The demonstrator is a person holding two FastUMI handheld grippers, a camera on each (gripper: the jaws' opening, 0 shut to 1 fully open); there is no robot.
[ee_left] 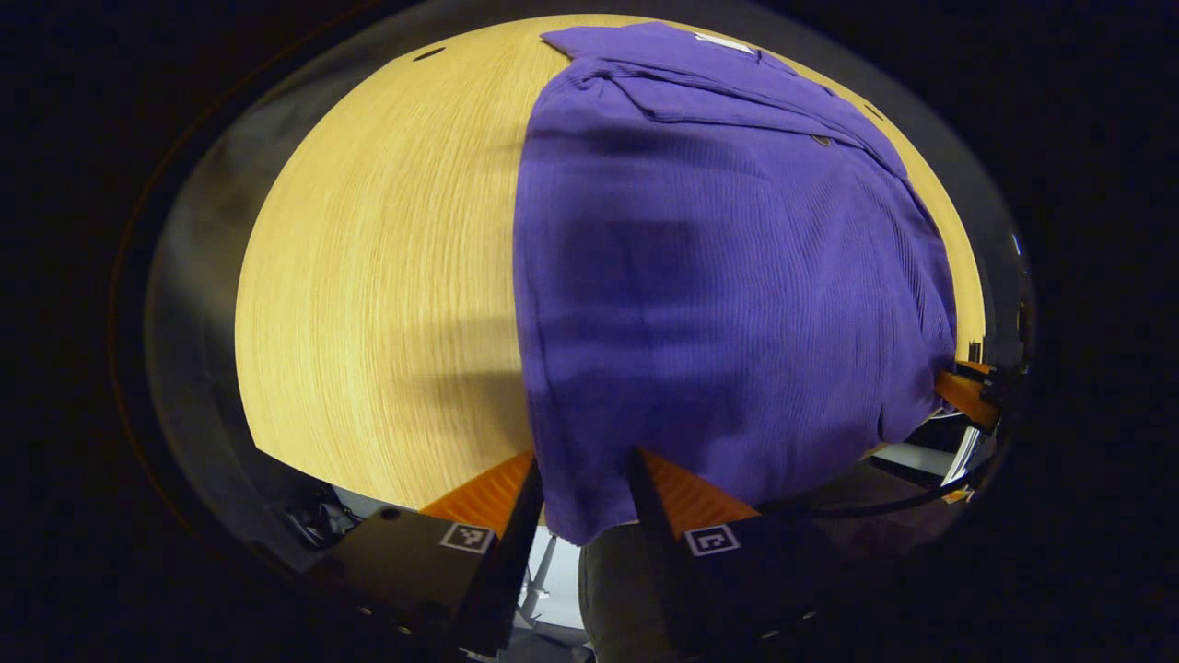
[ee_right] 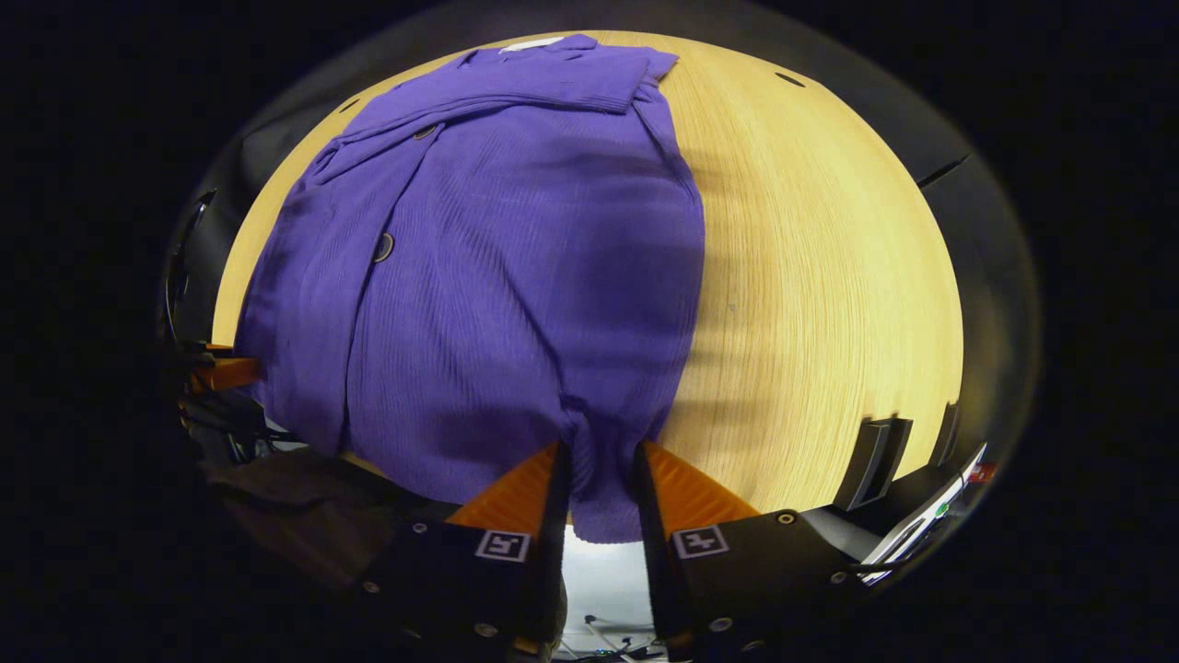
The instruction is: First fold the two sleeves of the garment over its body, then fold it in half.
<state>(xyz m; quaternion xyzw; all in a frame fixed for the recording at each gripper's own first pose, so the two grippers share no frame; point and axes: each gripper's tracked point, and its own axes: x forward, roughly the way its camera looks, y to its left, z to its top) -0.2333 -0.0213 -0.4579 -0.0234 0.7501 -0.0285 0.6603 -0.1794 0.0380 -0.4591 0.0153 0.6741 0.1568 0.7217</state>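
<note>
Left gripper (ee_left: 584, 479): clamped on the near hem of the garment (ee_left: 728, 304), cloth pinched between both fingers, hem corner hung just past the bench (ee_left: 378, 276) edge. In the same view the right gripper (ee_left: 967, 394) is seen at the far right, at the hem's other corner — its grip cannot be judged from there.

Right gripper (ee_right: 597, 474): in its own view it is closed on the hem too, fabric bunched between the fingers and draped a little below them. The left gripper (ee_right: 226, 373) is seen at the left edge, touching the hem's other corner.

Garment (ee_right: 497, 276): purple, ribbed, buttoned front, laid flat on the wooden bench (ee_right: 829, 276), hem nearest, collar farthest. Both sleeves are already folded across the chest near the collar — one band of cloth is seen lying crosswise over the body. A white tag (ee_left: 723, 41) is visible at the neck. The lower half is not folded over.

Dark shadows are cast across the mid body and onto the bare wood beside it.
</note>
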